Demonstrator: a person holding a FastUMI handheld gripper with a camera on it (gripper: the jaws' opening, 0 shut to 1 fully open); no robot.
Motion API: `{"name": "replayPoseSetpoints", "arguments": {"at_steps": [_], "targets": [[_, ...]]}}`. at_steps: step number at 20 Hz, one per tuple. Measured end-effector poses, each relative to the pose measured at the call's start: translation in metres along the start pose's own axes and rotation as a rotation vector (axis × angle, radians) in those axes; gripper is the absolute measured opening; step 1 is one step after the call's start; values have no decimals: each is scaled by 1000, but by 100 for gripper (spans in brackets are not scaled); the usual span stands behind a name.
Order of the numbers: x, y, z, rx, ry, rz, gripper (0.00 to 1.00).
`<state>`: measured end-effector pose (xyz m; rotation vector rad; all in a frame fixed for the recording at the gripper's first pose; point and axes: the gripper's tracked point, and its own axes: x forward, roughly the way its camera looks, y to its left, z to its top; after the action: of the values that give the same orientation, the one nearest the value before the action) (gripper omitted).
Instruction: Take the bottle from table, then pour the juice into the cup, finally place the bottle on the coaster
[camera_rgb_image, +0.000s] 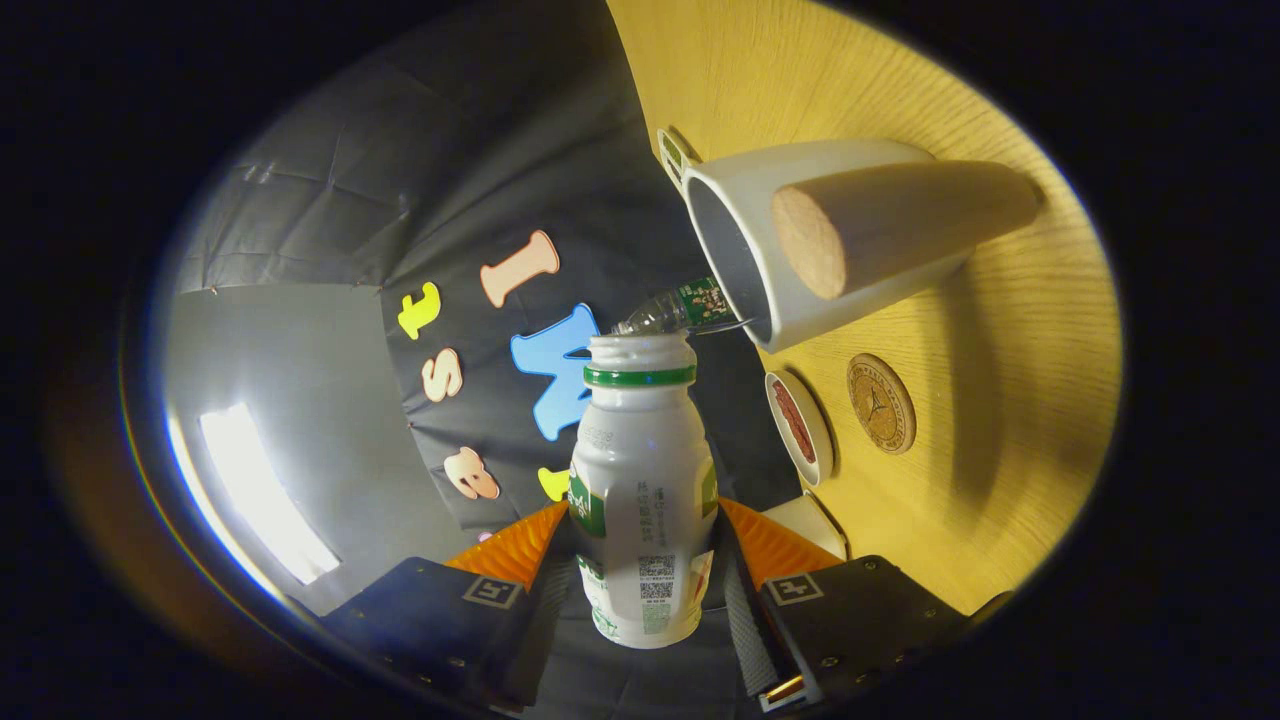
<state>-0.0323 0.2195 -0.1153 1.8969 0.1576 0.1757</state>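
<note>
My gripper (640, 545) is shut on a white juice bottle (640, 480) with a green neck band and no cap. I hold it rolled onto its side relative to the wooden table (1000, 330), its open mouth pointing toward the white cup (800, 250). The cup has a thick cork-ended handle (880, 230); its dark opening lies just beyond the bottle's mouth and slightly off to the table side. A round cork coaster (881, 403) lies on the table beside the cup. No juice stream is visible.
A small white dish (800, 428) with something red in it stands by the coaster. A clear plastic bottle (670, 310) with a green label lies near the cup's rim. A white object (815, 520) sits by one finger.
</note>
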Motion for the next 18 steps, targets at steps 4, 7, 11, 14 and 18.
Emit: {"name": "replayPoseSetpoints", "arguments": {"at_steps": [4, 7, 11, 14, 18], "targets": [[0, -3, 3, 21, -9, 0, 73], [0, -4, 6, 49, -31, -4, 73], [3, -8, 6, 76, -39, -7, 73], [3, -6, 9, 95, -46, -8, 73], [5, -7, 10, 123, -53, -16, 73]]}}
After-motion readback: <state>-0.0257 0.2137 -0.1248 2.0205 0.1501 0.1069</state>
